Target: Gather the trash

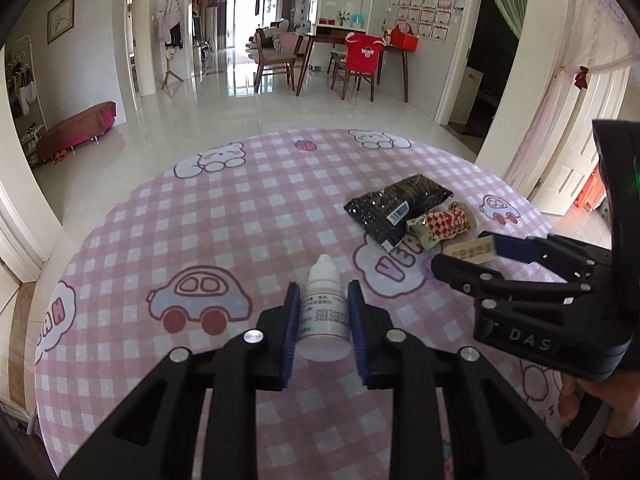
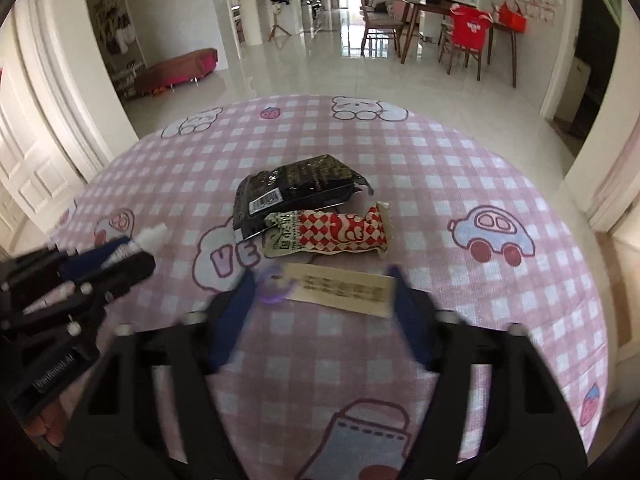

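A home: glossy white tiled floor [image 1: 224, 120], wooden dining table with chairs [image 1: 352, 60] at one o'clock, framed pictures [image 1: 61, 18] at ten.

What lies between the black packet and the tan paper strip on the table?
The red-and-white checked wrapper lies between the black packet and the tan paper strip, clearest in the right wrist view.

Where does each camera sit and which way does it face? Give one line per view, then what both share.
Left wrist: on the left gripper, facing forward and down at the white dropper bottle between its fingers; right gripper and a hand show.
Right wrist: on the right gripper, facing the beige paper slip; left gripper shows.
Shared: pink checked tablecloth, black packet, red-checked wrapper.
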The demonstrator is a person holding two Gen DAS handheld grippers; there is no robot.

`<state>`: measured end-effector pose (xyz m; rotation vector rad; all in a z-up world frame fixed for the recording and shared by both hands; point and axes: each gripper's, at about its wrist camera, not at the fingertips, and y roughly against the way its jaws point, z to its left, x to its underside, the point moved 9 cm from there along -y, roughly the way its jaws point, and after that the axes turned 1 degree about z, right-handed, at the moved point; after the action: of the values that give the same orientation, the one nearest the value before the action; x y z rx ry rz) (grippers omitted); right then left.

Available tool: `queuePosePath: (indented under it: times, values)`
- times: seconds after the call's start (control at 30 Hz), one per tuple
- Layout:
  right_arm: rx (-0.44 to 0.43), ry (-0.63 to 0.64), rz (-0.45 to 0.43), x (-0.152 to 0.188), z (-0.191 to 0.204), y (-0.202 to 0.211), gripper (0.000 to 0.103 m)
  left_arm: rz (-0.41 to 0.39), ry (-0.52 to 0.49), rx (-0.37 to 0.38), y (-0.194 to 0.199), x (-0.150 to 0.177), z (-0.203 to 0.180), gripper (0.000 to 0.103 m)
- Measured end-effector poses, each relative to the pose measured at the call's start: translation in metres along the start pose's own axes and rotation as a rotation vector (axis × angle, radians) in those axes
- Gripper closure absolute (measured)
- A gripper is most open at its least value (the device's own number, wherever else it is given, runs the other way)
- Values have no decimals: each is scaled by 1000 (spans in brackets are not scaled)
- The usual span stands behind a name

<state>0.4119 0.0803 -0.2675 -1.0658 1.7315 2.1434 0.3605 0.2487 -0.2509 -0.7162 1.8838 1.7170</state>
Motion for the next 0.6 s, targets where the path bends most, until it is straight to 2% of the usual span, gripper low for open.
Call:
queuePosePath:
  times: [0.07, 0.17, 0.2, 0.23, 0.27, 0.37, 0.6]
  values:
    - [3, 11, -2, 0, 0, 1, 51, -5, -1, 4, 1, -1, -1, 79]
    - [0, 30, -40, 0, 1, 9, 64, -9, -6, 9, 6, -1, -4, 79]
    - [-1, 36, -50, -2, 3, 10, 71, -10, -6, 12, 7, -1, -5, 79]
    - [-1, 41, -53, -1, 3, 14, 89, -11, -8, 14, 9, -1, -7, 79]
    - [-13, 42, -40, 2, 4, 16, 101, -13, -11, 15, 11, -1, -10, 79]
    - [-23, 44, -33, 9, 4, 19, 101, -13, -17, 24, 15, 0, -16, 79]
    - [-90, -6, -86, 16, 3, 43, 102, -33, -20, 33, 31, -2, -32, 79]
